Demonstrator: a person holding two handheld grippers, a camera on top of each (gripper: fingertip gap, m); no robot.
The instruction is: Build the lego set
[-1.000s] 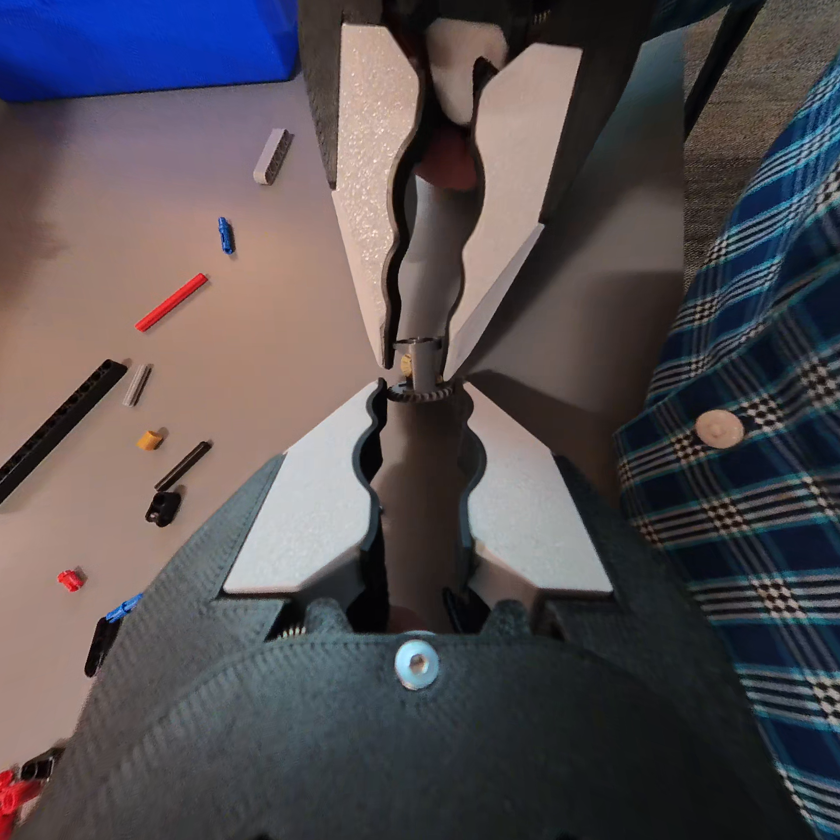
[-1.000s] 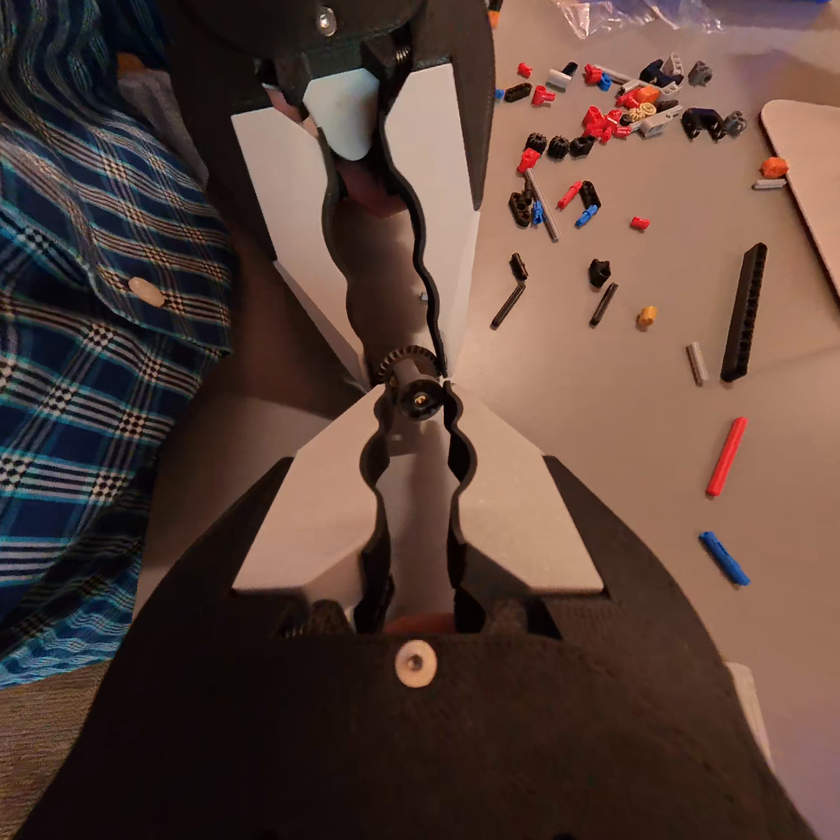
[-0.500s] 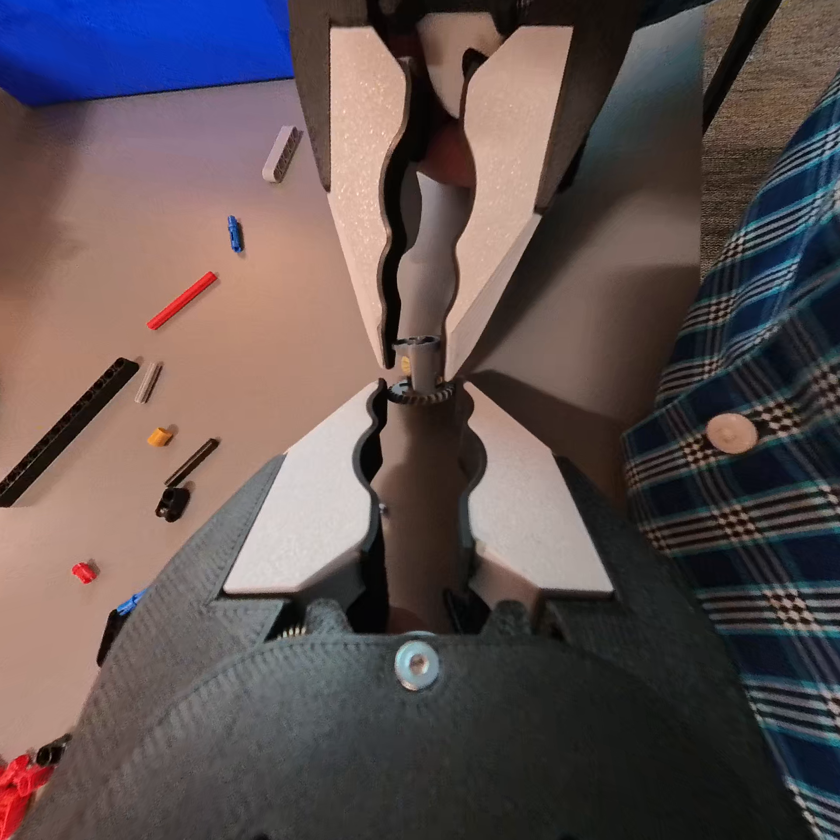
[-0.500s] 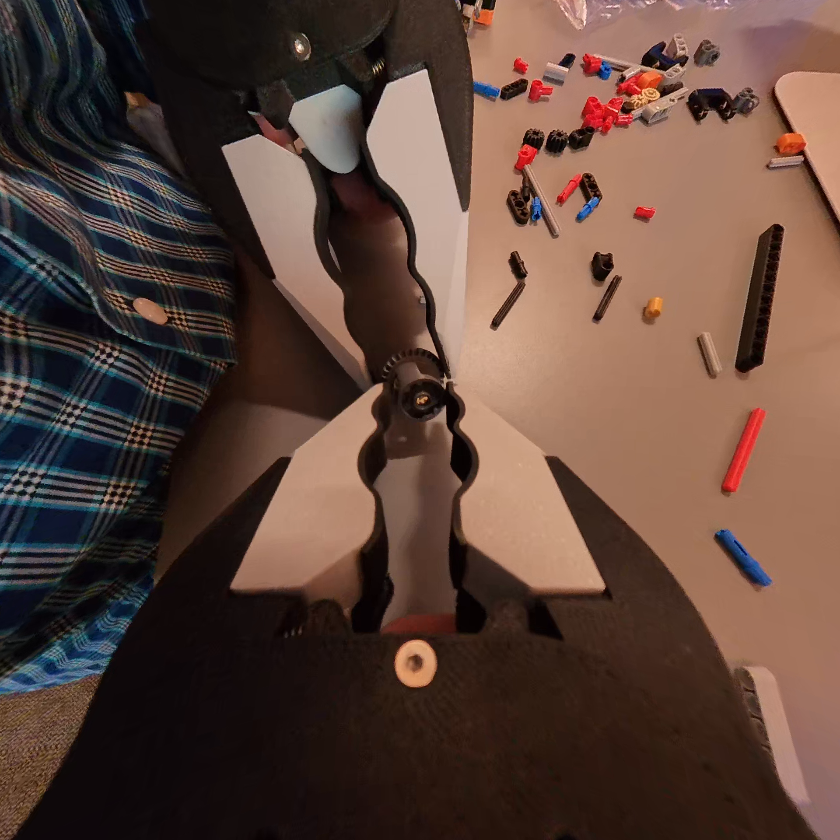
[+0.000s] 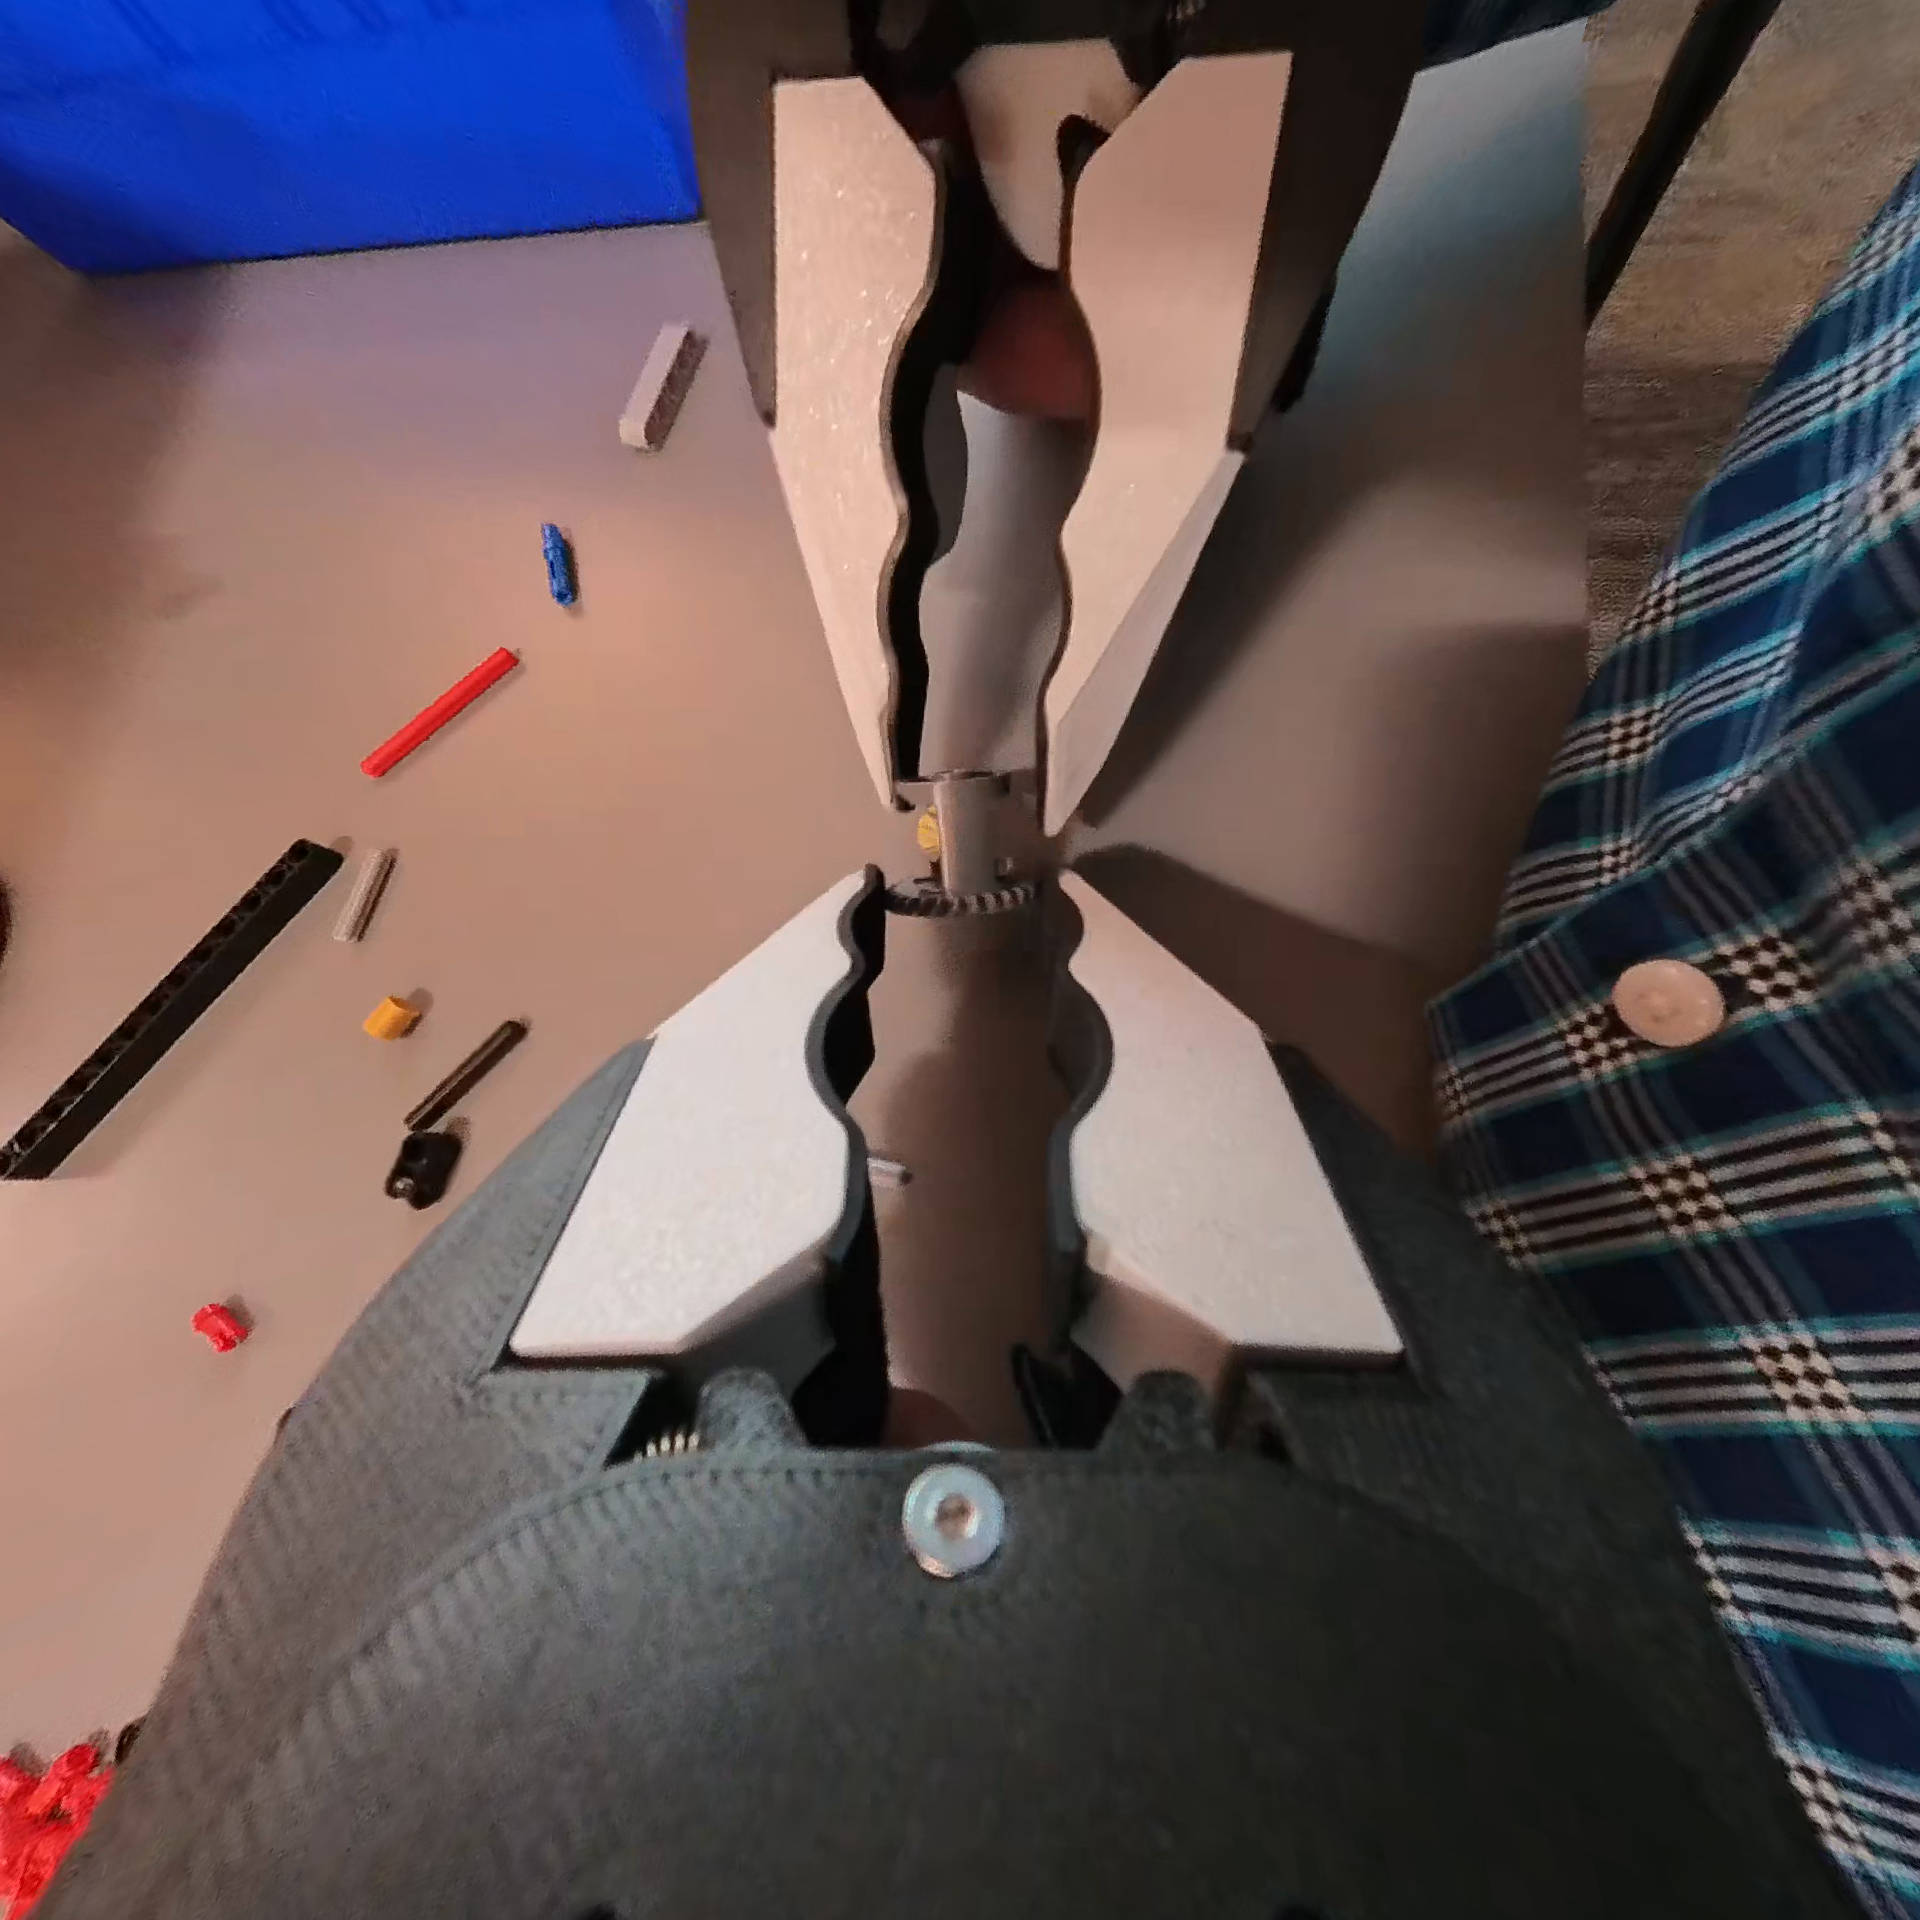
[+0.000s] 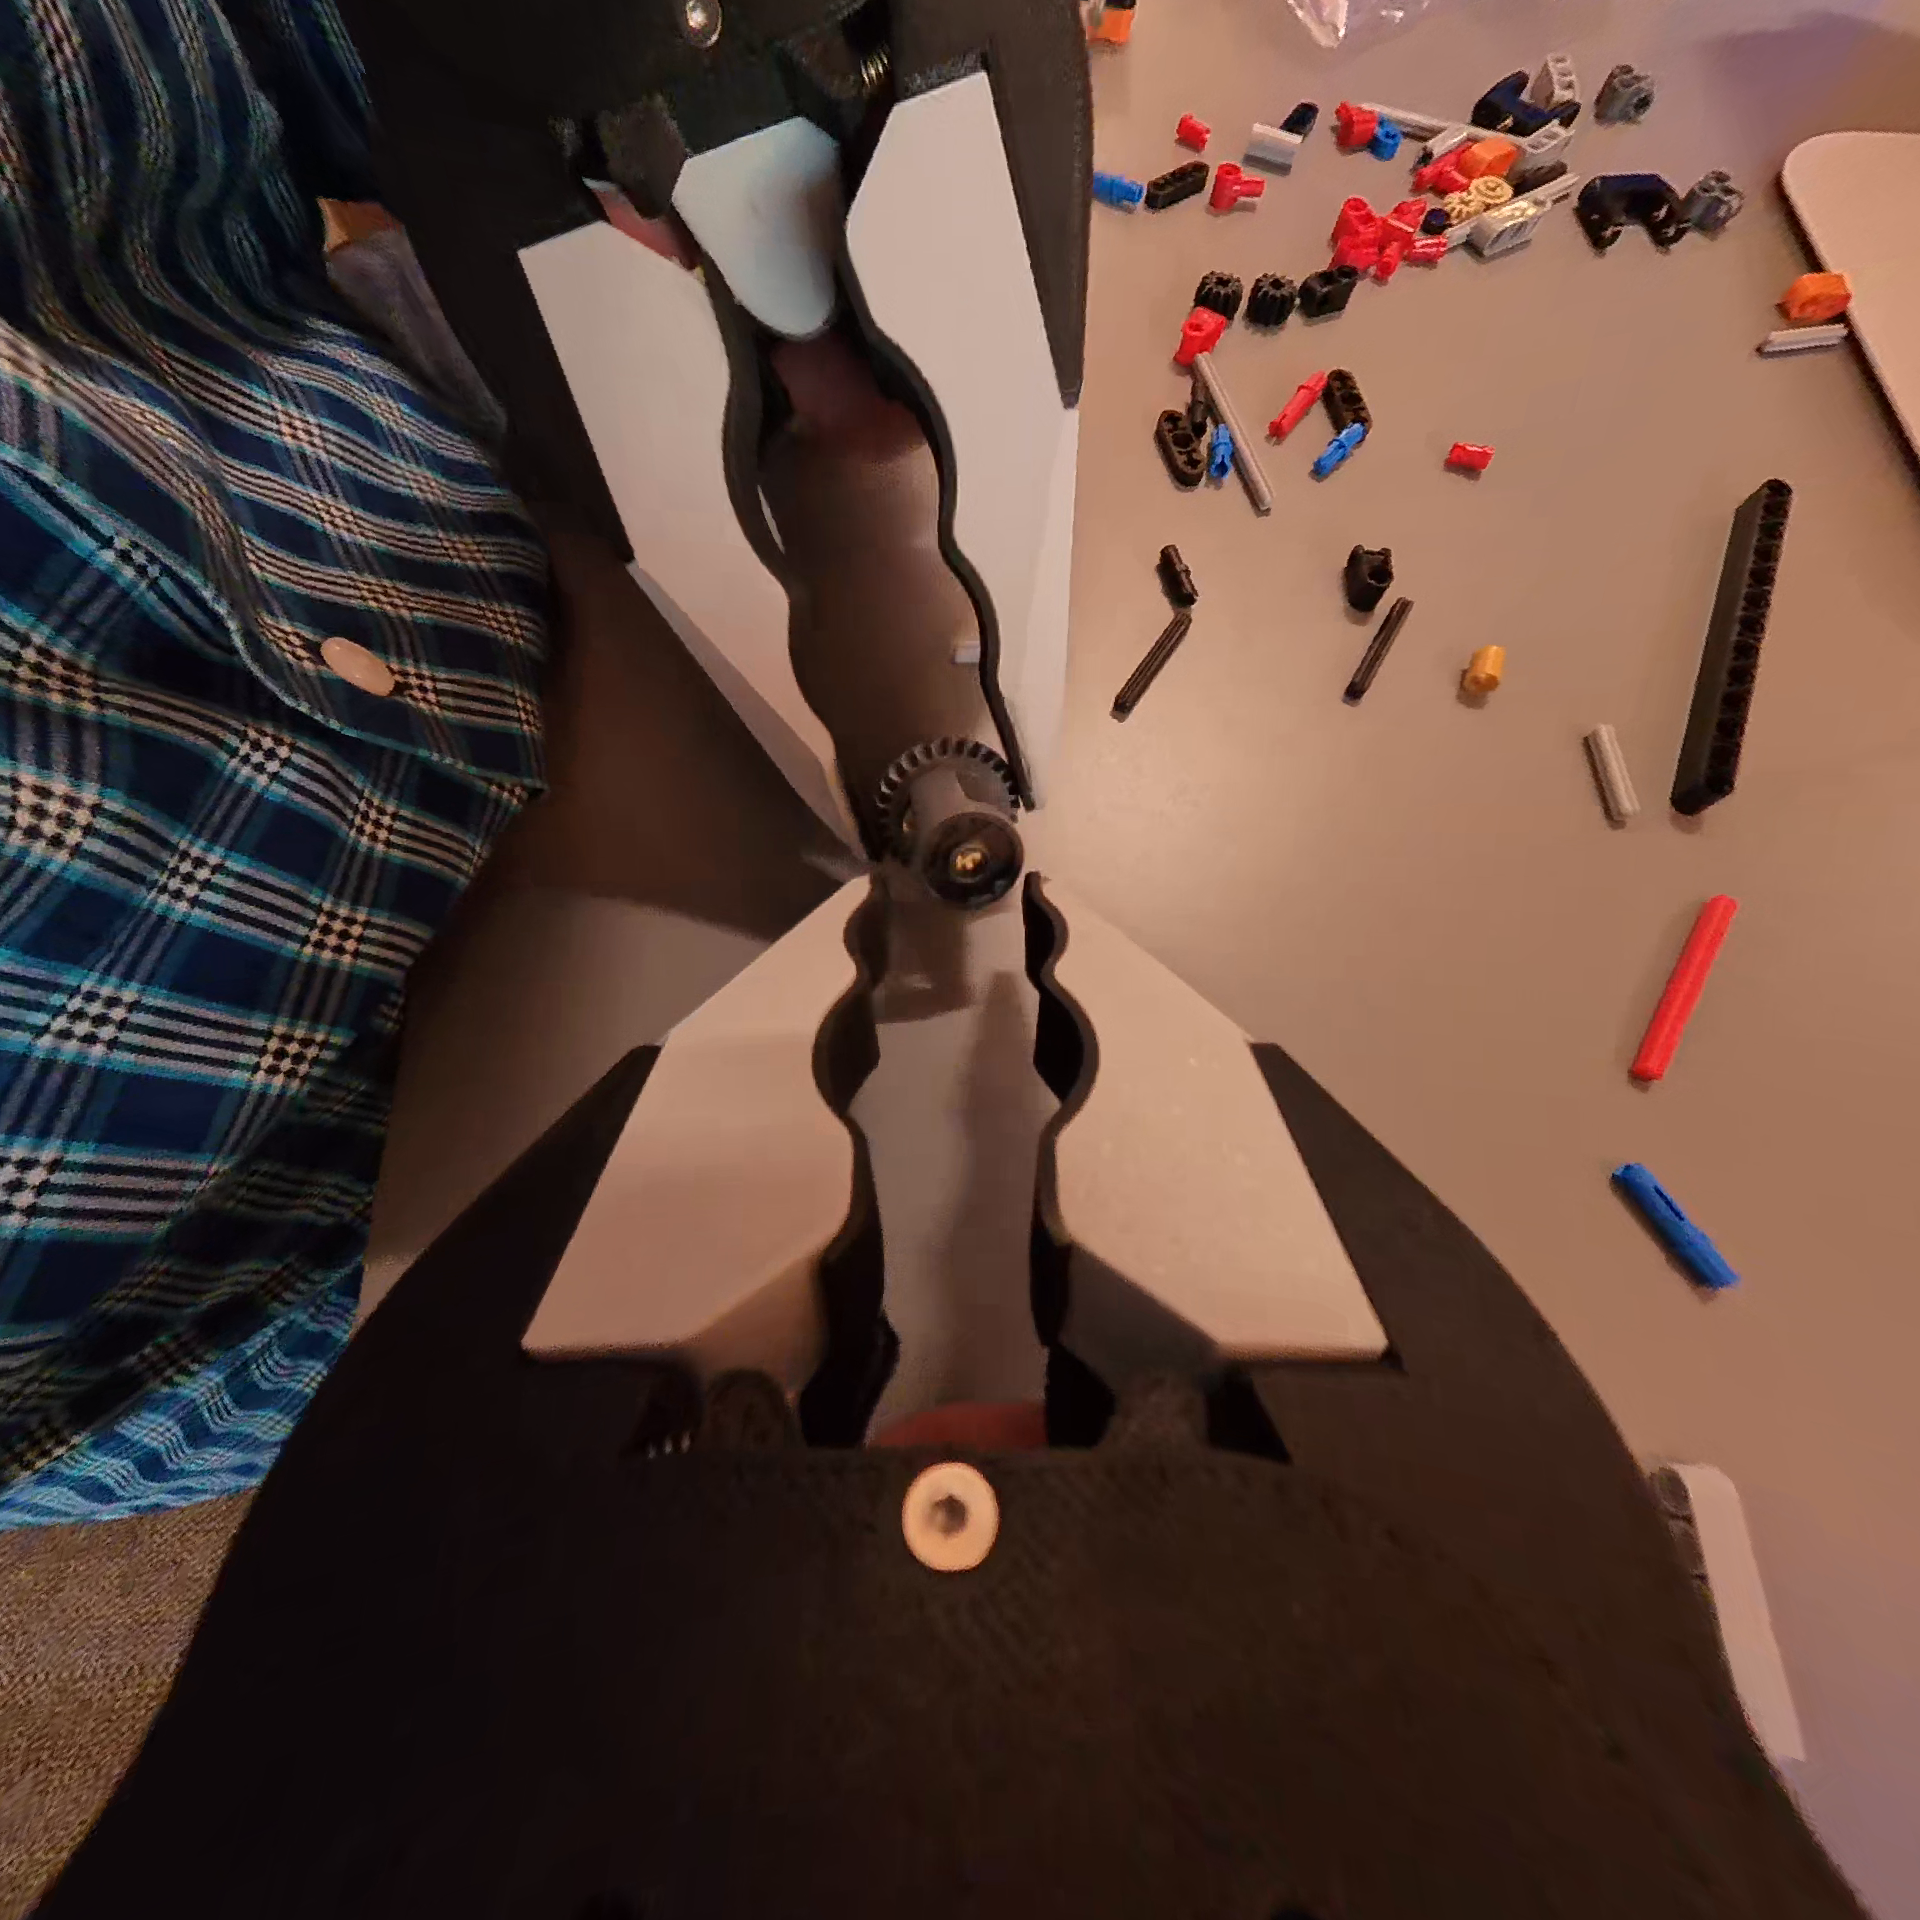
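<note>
My two grippers meet tip to tip over the grey table (image 5: 260, 436). In the left wrist view my left gripper (image 5: 961, 891) is shut on a small black gear (image 5: 961, 900). My right gripper (image 5: 968, 795) comes in from the top, shut on a grey sleeve (image 5: 968, 831) that stands on the gear and has a tan pin at its side. In the right wrist view my right gripper (image 6: 954, 888) is at the bottom. The sleeve's dark round end (image 6: 971, 857) with a tan centre faces the camera. The gear (image 6: 940, 779) sits behind it in the left gripper's tips.
Loose parts lie on the table: a long black beam (image 6: 1730, 644), a red axle (image 6: 1683, 987), a blue pin (image 6: 1673, 1226), and a pile of small parts (image 6: 1455, 197). A blue box (image 5: 312, 104) stands at the back. A person's plaid shirt (image 6: 208, 831) is close beside the grippers. The red axle (image 6: 1683, 987) sits 12 cm or so from the ends of my right fingers. My left wrist view (image 5: 431, 725) looks at it from another angle.
Both grippers stay tip to tip with the same hold. The pair has shifted slightly over the table, and the left gripper looks a little more tilted in the right wrist view.
</note>
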